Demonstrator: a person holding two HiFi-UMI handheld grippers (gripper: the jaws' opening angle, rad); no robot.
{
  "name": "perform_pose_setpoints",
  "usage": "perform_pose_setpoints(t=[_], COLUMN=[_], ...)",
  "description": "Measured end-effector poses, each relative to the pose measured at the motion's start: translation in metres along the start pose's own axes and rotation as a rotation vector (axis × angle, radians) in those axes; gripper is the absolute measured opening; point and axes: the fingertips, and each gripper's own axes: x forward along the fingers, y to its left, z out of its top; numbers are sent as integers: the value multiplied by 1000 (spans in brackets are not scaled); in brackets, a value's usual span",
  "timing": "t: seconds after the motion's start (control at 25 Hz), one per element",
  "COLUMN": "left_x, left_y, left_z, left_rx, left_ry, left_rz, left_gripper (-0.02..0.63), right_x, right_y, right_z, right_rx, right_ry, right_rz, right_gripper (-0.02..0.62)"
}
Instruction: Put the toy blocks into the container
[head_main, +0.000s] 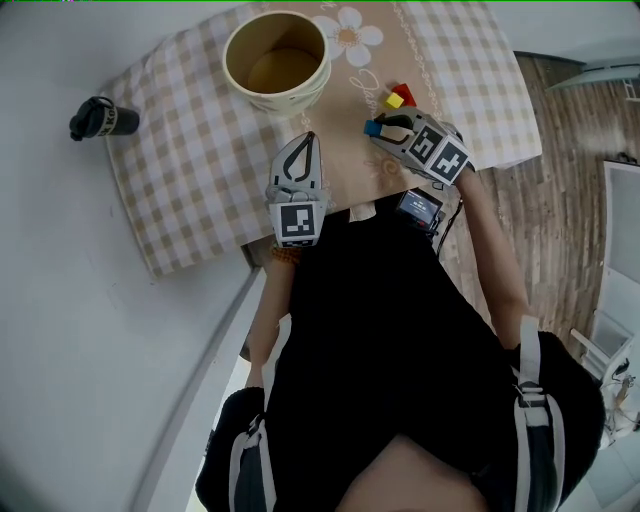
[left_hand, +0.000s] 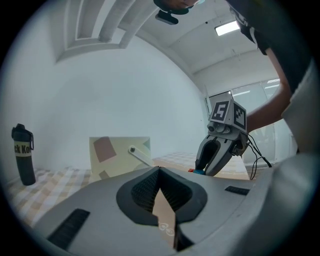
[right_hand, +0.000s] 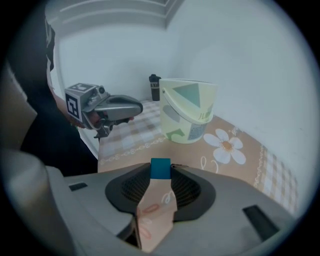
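A cream container (head_main: 300, 98) stands at the far side of the checked tablecloth (head_main: 190, 170); it also shows as the container (right_hand: 189, 112) and the container (left_hand: 119, 156). My right gripper (head_main: 379, 129) hovers right of it, shut on a blue block (head_main: 372, 128), seen between the jaw tips as the blue block (right_hand: 160, 168). A yellow block (head_main: 394, 100) and a red block (head_main: 404, 92) lie just beyond it on the cloth. My left gripper (head_main: 307, 137) is shut and empty, just in front of the container, its tip (left_hand: 159, 170) closed.
A dark bottle (head_main: 103, 118) stands at the table's left corner, beside the white wall. A small black device (head_main: 420, 207) hangs by the table's near edge. Wooden floor (head_main: 560, 170) lies to the right. The person's body fills the lower part of the head view.
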Motion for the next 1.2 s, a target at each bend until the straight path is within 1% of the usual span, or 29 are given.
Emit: perform_pose_setpoints(t=[0.16, 0.24, 0.4, 0.6, 0.68, 0.8, 1.0, 1.12, 1.2], left_x=[-11, -14, -21, -29, -32, -34, -42, -39, -39], left_y=[16, 24, 33, 42, 47, 51, 58, 59, 59], left_z=[0, 3, 10, 15, 14, 13, 11, 15, 16], left_rx=[1, -7, -12, -11, -10, -6, -2, -2, 0], left_ry=[0, -3, -15, -27, -30, -35, -24, -38, -43], left_rz=[45, 69, 102, 132, 145, 158, 174, 178, 181], left_gripper=[12, 12, 12, 12, 12, 12, 12, 12, 12], right_x=[-2, -5, -2, 3, 4, -5, -34, -52, -56], right_y=[18, 24, 32, 41, 42, 37, 19, -4, -17], right_z=[48, 71, 91, 106, 110, 125, 170, 197, 213], right_rx=[33, 32, -25, -27, -42, -65, -108, -104, -83], right_ry=[-143, -196, -215, -245, -246, -273, -374, -427, -462], right_rz=[94, 127, 139, 180, 184, 168, 82, 41, 32], right_gripper=[135, 135, 135, 135, 135, 135, 135, 135, 135])
